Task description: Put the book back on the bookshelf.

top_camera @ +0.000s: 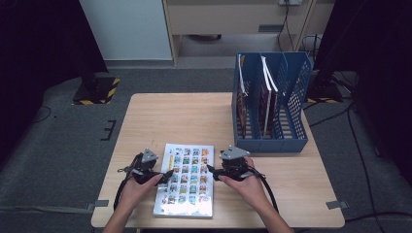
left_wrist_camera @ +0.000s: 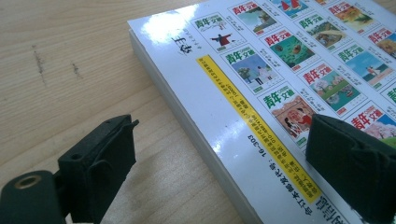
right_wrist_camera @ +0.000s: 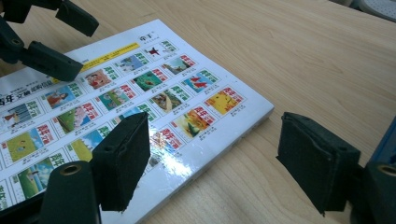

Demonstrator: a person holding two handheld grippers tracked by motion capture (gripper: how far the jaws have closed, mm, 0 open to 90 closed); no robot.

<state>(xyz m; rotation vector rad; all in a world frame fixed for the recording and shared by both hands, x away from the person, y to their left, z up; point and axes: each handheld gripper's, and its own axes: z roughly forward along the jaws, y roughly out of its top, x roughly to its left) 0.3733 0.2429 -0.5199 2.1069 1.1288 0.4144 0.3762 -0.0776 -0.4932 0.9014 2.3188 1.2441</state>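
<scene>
1. A glossy magazine (top_camera: 185, 180) lies flat on the near half of the wooden table (top_camera: 170, 116), its cover printed with rows of small colourful pictures and a yellow strip along one side.
2. The left gripper (top_camera: 164, 175), held in the person's left hand (top_camera: 138, 187), sits at the magazine's left long edge. In the left gripper view its jaws are spread: one black jaw is over the bare wood just beside the edge, the other over the cover near the yellow strip (left_wrist_camera: 252, 126), so the edge lies between them. The pads do not press on it.
3. The right gripper (top_camera: 212, 169), held in the right hand (top_camera: 248, 187), sits at the opposite long edge. In the right gripper view its jaws stand apart, one over the printed cover and one over the wood beyond the magazine's corner; whether the pad over the cover touches it cannot be told. Nothing is pinched.
4. The right gripper view also shows the left gripper's jaws (right_wrist_camera: 56, 39) farther off, over the far side of the cover.
5. A blue file rack (top_camera: 296, 104) stands upright at the table's far right, well apart from the magazine, with a few magazines or folders (top_camera: 266, 92) standing in its slots.
</scene>
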